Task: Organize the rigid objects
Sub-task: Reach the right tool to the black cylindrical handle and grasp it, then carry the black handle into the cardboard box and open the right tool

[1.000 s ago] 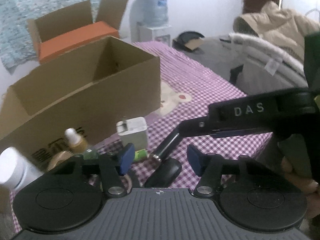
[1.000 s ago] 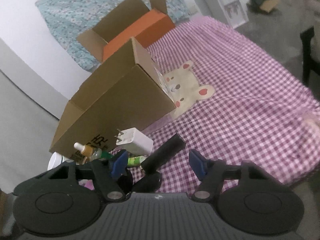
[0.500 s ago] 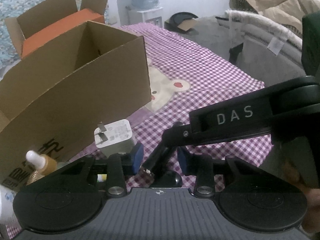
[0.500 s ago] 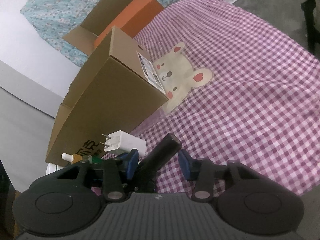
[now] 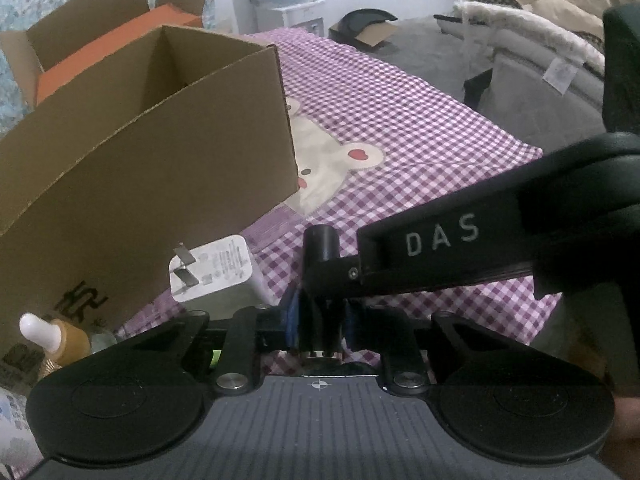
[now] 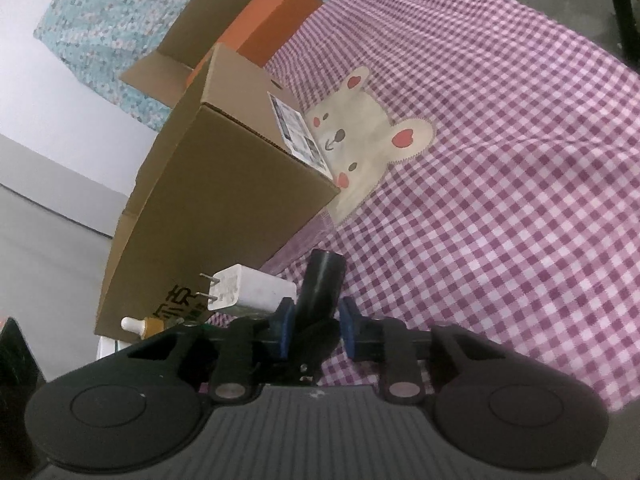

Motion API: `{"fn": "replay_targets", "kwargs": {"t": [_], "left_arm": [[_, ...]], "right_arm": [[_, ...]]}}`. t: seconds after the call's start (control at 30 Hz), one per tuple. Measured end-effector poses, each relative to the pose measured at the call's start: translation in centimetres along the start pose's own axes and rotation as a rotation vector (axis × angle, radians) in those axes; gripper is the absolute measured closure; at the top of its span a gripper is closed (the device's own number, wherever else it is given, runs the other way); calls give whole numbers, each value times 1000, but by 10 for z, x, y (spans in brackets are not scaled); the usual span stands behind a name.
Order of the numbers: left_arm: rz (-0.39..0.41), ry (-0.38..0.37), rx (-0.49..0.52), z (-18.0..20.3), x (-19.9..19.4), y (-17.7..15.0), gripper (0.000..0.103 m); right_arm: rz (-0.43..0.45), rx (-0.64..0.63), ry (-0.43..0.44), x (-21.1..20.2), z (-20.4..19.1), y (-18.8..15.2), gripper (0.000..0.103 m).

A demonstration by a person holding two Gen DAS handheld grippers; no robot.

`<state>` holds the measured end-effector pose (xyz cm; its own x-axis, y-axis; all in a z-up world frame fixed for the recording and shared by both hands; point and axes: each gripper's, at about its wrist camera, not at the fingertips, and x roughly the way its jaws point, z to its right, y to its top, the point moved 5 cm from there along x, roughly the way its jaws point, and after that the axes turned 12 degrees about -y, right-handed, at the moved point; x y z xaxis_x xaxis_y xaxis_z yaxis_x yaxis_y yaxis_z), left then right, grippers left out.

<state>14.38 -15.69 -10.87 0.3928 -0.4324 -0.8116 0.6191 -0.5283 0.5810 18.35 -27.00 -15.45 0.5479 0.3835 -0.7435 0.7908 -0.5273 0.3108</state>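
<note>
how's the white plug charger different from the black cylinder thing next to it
The white cuboid wall charger lies free on the checked cloth, metal prongs toward the brown cardboard box; the black cylindrical handle is round, dark, and clamped between both grippers' fingers. Both sit just in front of the box.

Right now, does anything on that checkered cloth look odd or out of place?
Yes: both tools, left tool and right tool, are clamped on the same black tube. The white charger lies tipped, prongs sideways.

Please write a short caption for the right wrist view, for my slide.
Right gripper shut on a black cylinder, beside a white charger and a cardboard box.
</note>
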Motion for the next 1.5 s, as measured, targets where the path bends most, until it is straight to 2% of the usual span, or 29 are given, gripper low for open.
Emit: {"fn": "replay_targets", "kwargs": {"t": [0.23,0.57,0.77,0.93,1.03,1.17,1.4,1.5], "left_arm": [[26,4,37,4,-11,2,82],[173,9,92,28,-77,13,82],[260,69,75,24,-117,25,82],[313,137,2,-7,-148,39,82],[309,180,-57,-36,-159,48,82],[229,215,-174,-89,-150,58,82],[8,173,-425,-187,-100,63,82],[-68,192,-469,-212,-78,62,82]], "right_arm": [[26,8,11,-12,-1,0,81],[179,-80,34,-88,-31,-10,81],[266,-170,75,-125,-66,-9,81],[277,-276,148,-127,-116,8,80],[246,-339,202,-113,-150,24,81],[153,-432,218,-70,-197,43,81],[-138,-508,126,41,-254,80,81],[-249,-498,85,82,-269,86,81]]}}
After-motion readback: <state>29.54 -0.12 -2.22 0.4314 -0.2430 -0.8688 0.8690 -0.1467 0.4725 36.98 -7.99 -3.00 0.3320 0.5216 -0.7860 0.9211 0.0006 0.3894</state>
